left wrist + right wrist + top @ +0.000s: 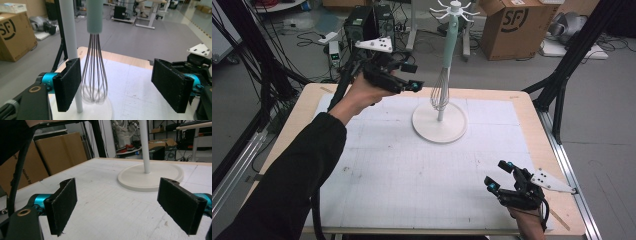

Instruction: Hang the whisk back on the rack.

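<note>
Shiny metal-wire whisk (94, 72) with matt mint handle; smooth white stand (439, 122); wooden-edged table (542, 145).

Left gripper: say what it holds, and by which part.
Nothing. The left gripper stands open; the whisk hangs on the stand beyond its pads, untouched.

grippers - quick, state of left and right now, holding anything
left gripper: open, holding nothing; the whisk hangs from the stand just beyond its jaws.
right gripper: open, empty, low over the table.
</note>
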`<state>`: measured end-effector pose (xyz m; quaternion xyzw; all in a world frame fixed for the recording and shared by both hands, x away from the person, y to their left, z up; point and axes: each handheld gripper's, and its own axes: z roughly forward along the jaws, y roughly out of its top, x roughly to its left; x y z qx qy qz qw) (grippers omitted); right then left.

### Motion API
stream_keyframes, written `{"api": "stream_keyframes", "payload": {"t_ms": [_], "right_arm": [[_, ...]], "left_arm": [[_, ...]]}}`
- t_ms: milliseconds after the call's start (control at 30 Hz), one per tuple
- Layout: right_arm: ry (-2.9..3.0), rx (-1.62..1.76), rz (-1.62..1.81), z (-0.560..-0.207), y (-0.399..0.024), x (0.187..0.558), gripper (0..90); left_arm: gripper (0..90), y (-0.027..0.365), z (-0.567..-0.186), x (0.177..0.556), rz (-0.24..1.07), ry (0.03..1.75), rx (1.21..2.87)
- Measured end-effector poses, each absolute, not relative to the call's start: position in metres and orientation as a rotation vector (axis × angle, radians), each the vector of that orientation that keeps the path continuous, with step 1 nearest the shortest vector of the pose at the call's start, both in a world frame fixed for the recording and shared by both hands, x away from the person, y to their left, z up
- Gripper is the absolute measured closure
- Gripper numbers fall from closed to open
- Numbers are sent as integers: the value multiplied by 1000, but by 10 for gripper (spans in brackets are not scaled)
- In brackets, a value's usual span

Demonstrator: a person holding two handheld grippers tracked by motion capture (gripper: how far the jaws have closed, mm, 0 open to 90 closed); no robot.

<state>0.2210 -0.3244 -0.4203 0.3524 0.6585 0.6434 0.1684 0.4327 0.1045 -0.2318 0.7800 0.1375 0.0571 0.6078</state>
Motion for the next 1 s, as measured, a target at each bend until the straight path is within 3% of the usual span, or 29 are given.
{"api": "stream_keyframes", "payload": {"t_ms": [467,1000], "right_arm": [[1869,994,1811,-421,-318,222,154],[1855,981,1738,-420,-314,216,148]], "left_arm": [[210,157,-269,370,254,343,1704],[153,191,-348,299,357,441,1565]]}}
